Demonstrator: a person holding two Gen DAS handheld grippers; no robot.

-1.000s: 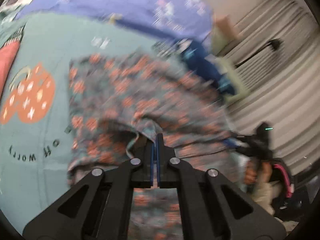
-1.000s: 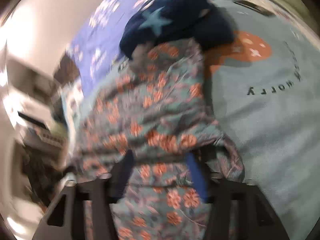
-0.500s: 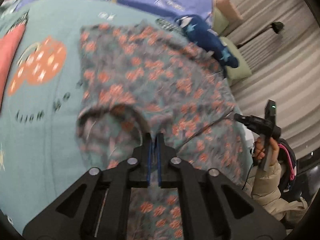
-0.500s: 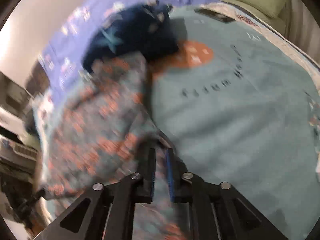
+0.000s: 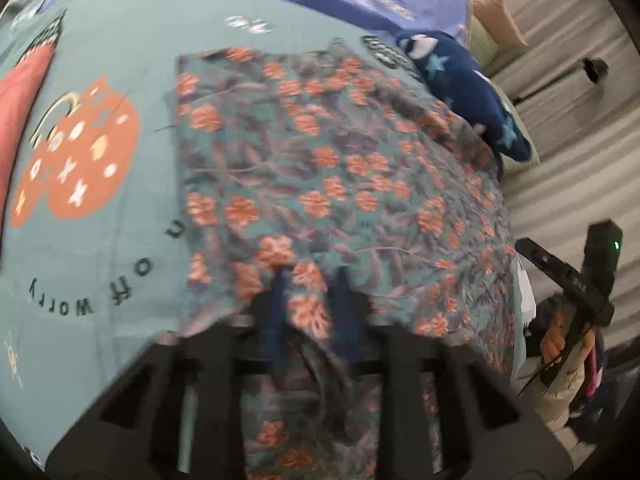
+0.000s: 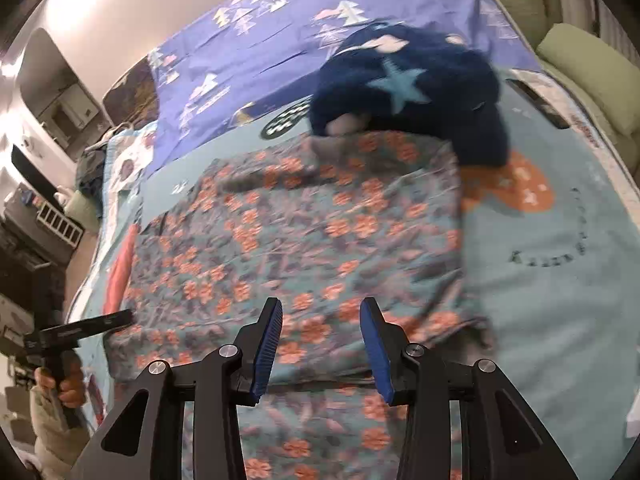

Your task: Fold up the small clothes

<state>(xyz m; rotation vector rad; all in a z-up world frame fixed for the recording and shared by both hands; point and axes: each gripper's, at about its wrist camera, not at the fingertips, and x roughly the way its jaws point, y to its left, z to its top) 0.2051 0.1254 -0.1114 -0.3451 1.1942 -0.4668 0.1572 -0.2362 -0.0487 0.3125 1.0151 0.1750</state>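
Your left gripper [image 5: 308, 300] and right gripper [image 6: 320, 344] both hover with jaws spread over the teal, orange-flowered cloth garment [image 6: 304, 240] lying flat on the teal printed bedspread [image 6: 540, 280].

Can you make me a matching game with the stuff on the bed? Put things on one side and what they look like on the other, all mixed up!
Things:
1. floral cloth
2. star garment
3. bedspread
4. right gripper

Looks:
A. dark blue, with pale stars
B. open, with blue pads
C. teal, with an orange fruit picture and letters
D. grey-green, with orange flowers, spread flat

Pairs: 1-D, 2-A, 3-C, 4-B
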